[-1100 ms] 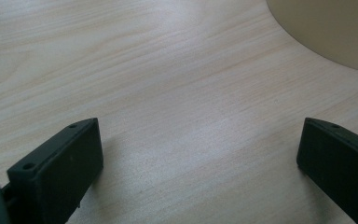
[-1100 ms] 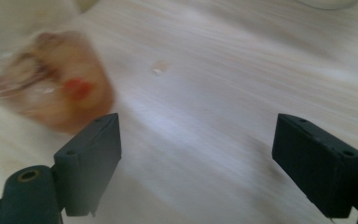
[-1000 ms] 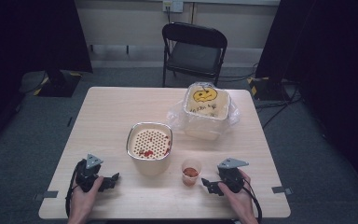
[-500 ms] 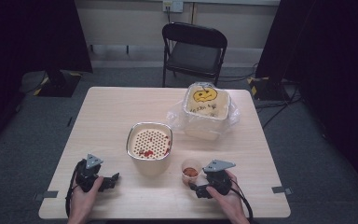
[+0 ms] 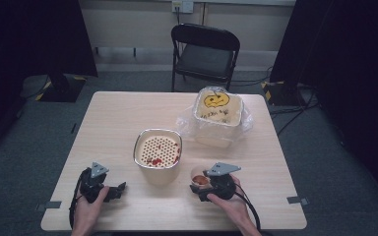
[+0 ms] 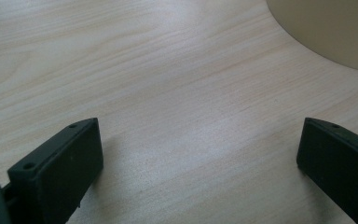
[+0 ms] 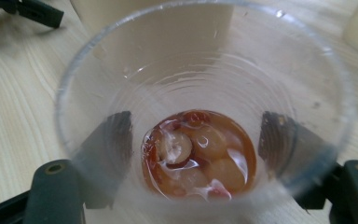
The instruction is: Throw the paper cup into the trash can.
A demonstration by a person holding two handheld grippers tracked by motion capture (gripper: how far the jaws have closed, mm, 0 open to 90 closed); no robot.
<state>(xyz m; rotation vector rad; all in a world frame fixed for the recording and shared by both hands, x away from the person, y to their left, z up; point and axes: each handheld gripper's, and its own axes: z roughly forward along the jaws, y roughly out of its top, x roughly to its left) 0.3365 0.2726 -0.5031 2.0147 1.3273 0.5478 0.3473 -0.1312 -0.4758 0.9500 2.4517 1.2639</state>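
Two grippers sit at the near edge of the wooden surface [image 5: 118, 118], each held in one of the person's hands. The right gripper [image 5: 200, 188] is at the small clear plastic cup [image 5: 200, 178], which stands near and right of centre, just right of the beige container [image 5: 158, 155]. In the right gripper view the cup [image 7: 200, 126] sits between the two black fingers [image 7: 56, 191], one on each side of its wall and seen through the plastic; they are set around the cup, but whether they press its wall cannot be told. The cup holds a shallow pool of reddish-brown liquid with several pale round pieces [image 7: 200, 154] in it, and stands upright on the surface.

The left gripper [image 5: 117, 189] rests at the near left, well apart from the cup. Its fingers [image 6: 60, 163] are spread wide with only bare wood between them, and the curved wall of the beige container [image 6: 326, 32] shows at the far right of the left gripper view.

The beige container stands near the middle of the surface; its top is a perforated insert with a few red bits on it. Farther off to the right stands a tub [image 5: 218, 105] with an orange face drawn on its lid, resting on a crumpled clear plastic bag [image 5: 187, 125]. A black folding chair [image 5: 204, 51] stands beyond the far edge.
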